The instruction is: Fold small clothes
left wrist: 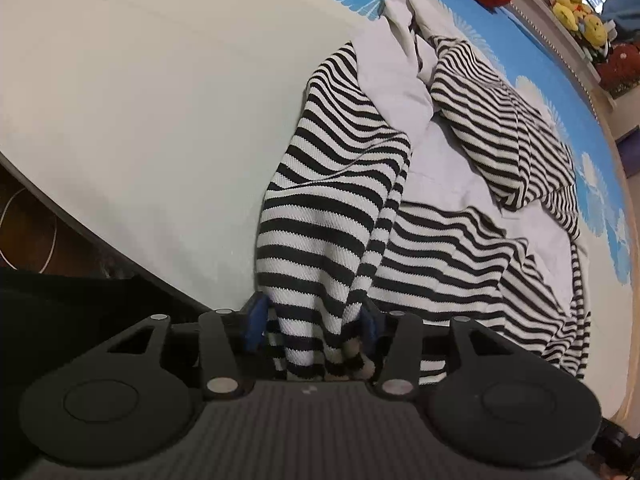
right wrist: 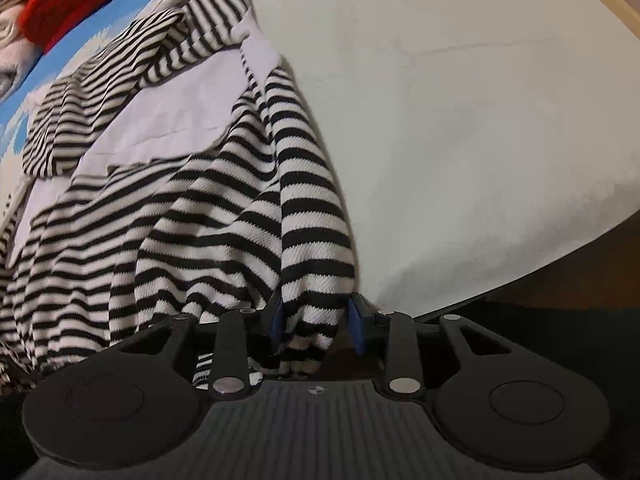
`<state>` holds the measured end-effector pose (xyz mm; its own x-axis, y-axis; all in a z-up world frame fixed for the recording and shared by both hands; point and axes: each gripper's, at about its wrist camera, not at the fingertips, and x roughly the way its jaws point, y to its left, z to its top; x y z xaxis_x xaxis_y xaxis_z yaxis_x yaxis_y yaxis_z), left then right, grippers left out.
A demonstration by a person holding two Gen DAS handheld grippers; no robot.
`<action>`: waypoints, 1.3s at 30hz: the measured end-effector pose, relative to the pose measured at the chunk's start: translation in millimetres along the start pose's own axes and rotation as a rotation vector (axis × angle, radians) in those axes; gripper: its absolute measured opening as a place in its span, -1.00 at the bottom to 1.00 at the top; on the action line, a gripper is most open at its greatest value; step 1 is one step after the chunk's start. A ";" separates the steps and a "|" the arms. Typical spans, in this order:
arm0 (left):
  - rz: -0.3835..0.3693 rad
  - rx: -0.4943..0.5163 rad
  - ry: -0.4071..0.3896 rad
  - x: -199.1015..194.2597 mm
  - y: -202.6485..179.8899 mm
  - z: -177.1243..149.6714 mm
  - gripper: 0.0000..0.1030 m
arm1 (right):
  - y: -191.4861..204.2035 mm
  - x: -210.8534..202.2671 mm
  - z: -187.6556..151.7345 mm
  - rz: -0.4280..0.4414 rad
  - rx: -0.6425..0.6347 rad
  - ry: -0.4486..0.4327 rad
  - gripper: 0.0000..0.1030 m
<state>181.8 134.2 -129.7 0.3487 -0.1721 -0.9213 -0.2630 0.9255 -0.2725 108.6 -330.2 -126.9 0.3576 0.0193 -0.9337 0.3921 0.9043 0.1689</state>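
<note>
A black-and-white striped garment with a pale lilac panel lies crumpled on the white bed cover. In the left wrist view the striped garment (left wrist: 320, 216) runs from the far bed down to my left gripper (left wrist: 314, 322). A fold of its hem hangs between the blue pads (left wrist: 254, 320), which stand apart and do not press it. In the right wrist view the striped garment (right wrist: 200, 208) fills the left half. One edge of it drops between the blue pads (right wrist: 357, 330) of my right gripper (right wrist: 316, 326). A gap shows on the right side of the cloth.
The white bed cover (left wrist: 140, 100) has a blue feather print (left wrist: 500, 32) at its far side. A red knitted item (right wrist: 76, 4) lies beyond the garment. Yellow soft toys (left wrist: 580, 16) sit on a ledge behind the bed. The bed's near edge (right wrist: 520, 280) drops to dark floor.
</note>
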 end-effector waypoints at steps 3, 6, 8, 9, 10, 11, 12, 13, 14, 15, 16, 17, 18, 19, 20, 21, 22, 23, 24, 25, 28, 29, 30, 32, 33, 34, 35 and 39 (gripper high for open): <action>0.009 0.025 0.000 0.7 -2.3 -1.0 -0.02 | 2.1 -2.7 -1.8 0.007 -0.020 -0.012 -0.56; 0.005 0.047 -0.004 0.4 -4.3 -2.1 -0.32 | 2.3 -8.4 -2.0 0.026 -0.016 -0.038 -0.82; 0.001 0.079 -0.012 -0.8 -7.7 -3.2 -0.61 | 1.5 -13.9 -2.3 0.033 -0.013 -0.067 -0.88; 0.003 0.097 -0.022 -2.4 -9.8 -3.9 -0.72 | 1.6 -16.2 -2.3 0.037 -0.012 -0.080 -0.88; 0.008 0.124 -0.036 -4.6 -13.0 -4.9 -0.76 | 2.1 -19.2 -2.4 0.039 -0.014 -0.096 -0.89; 0.016 0.148 -0.049 -6.2 -16.7 -6.3 -0.77 | 3.0 -21.5 -2.2 0.040 -0.019 -0.112 -0.89; 0.024 0.171 -0.060 -7.9 -19.6 -7.6 -0.79 | 4.3 -24.5 -2.6 0.041 -0.027 -0.129 -0.89; 0.030 0.190 -0.070 -9.2 -22.5 -8.8 -0.79 | 5.8 -27.5 -3.0 0.041 -0.037 -0.147 -0.89; 0.033 0.203 -0.077 -10.2 -24.5 -9.8 -0.79 | 7.8 -30.2 -3.3 0.041 -0.048 -0.165 -0.90; 0.035 0.211 -0.082 -10.7 -25.7 -10.6 -0.79 | 9.6 -33.7 -3.8 0.042 -0.060 -0.185 -0.90; 0.036 0.216 -0.086 -11.3 -26.4 -11.2 -0.79 | 10.7 -36.0 -3.6 0.042 -0.069 -0.200 -0.90; 0.036 0.217 -0.086 -11.5 -26.0 -11.1 -0.79 | 11.3 -38.1 -3.6 0.044 -0.077 -0.212 -0.90; 0.035 0.216 -0.085 -11.4 -25.6 -11.1 -0.79 | 12.3 -40.3 -3.9 0.044 -0.084 -0.222 -0.90; 0.034 0.214 -0.084 -11.1 -25.0 -10.9 -0.79 | 12.7 -41.3 -4.0 0.042 -0.088 -0.227 -0.90; 0.034 0.213 -0.082 -11.0 -24.5 -10.7 -0.79 | 13.0 -42.4 -4.2 0.039 -0.092 -0.228 -0.90; 0.035 0.212 -0.080 -10.5 -24.5 -10.6 -0.79 | 12.7 -42.5 -4.6 0.037 -0.094 -0.227 -0.90; 0.036 0.213 -0.079 -10.1 -24.5 -10.7 -0.79 | 12.1 -42.5 -4.8 0.035 -0.093 -0.225 -0.90; 0.037 0.215 -0.079 -10.0 -24.9 -10.9 -0.79 | 12.1 -42.4 -5.5 0.034 -0.092 -0.225 -0.90; 0.038 0.219 -0.079 -10.0 -25.3 -11.2 -0.79 | 11.6 -42.6 -5.4 0.035 -0.091 -0.225 -0.90; 0.040 0.224 -0.080 -10.1 -25.7 -11.4 -0.79 | 11.9 -43.1 -6.4 0.035 -0.091 -0.226 -0.90; 0.042 0.230 -0.081 -10.1 -26.1 -11.2 -0.79 | 12.1 -43.0 -7.2 0.035 -0.093 -0.227 -0.90; 0.042 0.230 -0.081 -10.0 -25.9 -11.3 -0.79 | 12.2 -42.9 -7.3 0.035 -0.092 -0.227 -0.90; 0.042 0.230 -0.081 -9.9 -25.9 -11.3 -0.79 | 12.1 -42.8 -7.2 0.035 -0.092 -0.227 -0.90; 0.042 0.231 -0.082 -10.1 -26.1 -11.3 -0.79 | 12.2 -42.8 -7.4 0.034 -0.092 -0.227 -0.90; 0.042 0.232 -0.083 -10.1 -26.3 -11.4 -0.80 | 12.1 -42.9 -7.5 0.035 -0.092 -0.228 -0.90; 0.042 0.233 -0.084 -10.1 -26.5 -11.4 -0.80 | 12.2 -42.6 -7.5 0.035 -0.092 -0.228 -0.90; 0.041 0.233 -0.085 -9.9 -26.7 -11.7 -0.81 | 12.2 -42.9 -7.4 0.035 -0.092 -0.230 -0.90; 0.037 0.229 -0.100 -12.2 -26.8 -11.5 -0.83 | 12.4 -45.9 -7.1 0.038 -0.091 -0.252 -0.90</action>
<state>174.2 107.6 -114.4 0.4332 -0.1129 -0.8942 -0.0705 0.9848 -0.1584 91.0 -316.8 -84.2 0.5746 -0.0425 -0.8173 0.3007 0.9398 0.1626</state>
